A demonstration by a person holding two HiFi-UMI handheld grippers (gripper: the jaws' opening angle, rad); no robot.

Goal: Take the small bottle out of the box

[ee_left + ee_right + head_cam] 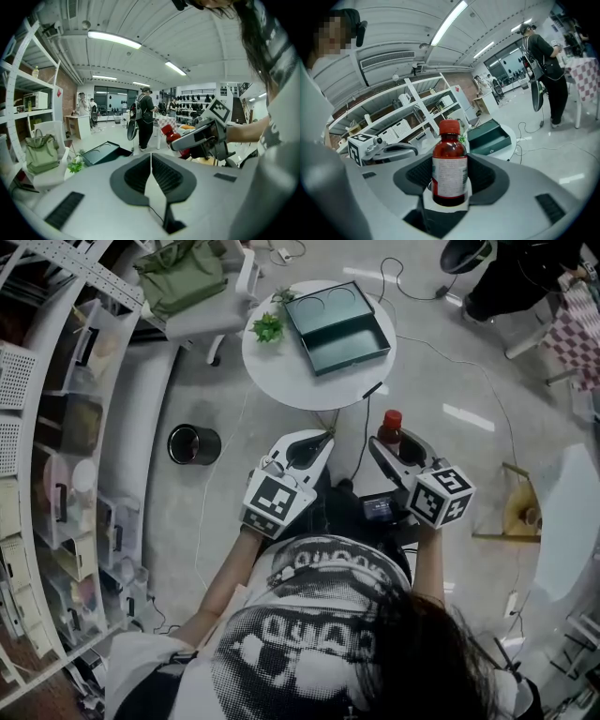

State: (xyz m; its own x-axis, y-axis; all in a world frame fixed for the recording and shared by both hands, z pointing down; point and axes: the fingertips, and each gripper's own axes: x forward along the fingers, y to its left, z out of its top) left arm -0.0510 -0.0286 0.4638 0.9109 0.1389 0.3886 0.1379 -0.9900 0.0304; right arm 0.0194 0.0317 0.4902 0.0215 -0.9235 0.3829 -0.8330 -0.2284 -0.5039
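A small dark-red bottle [449,168] with a red cap and a pale label stands upright between the jaws of my right gripper [450,176], which is shut on it. In the head view the bottle [390,428] is held off the table, near my body, in the right gripper [394,448]. The dark green box [337,325] lies open on the round white table [281,371]; it also shows as the box [490,136] and the box [99,152]. My left gripper [309,448] is shut with nothing in it, its jaws [151,176] pressed together.
A small green plant [268,328] stands on the table beside the box. A grey chair with a green bag [182,277] is behind the table. A black bin [192,444] sits on the floor at left. Shelving [47,474] runs along the left. A person [145,119] stands farther off.
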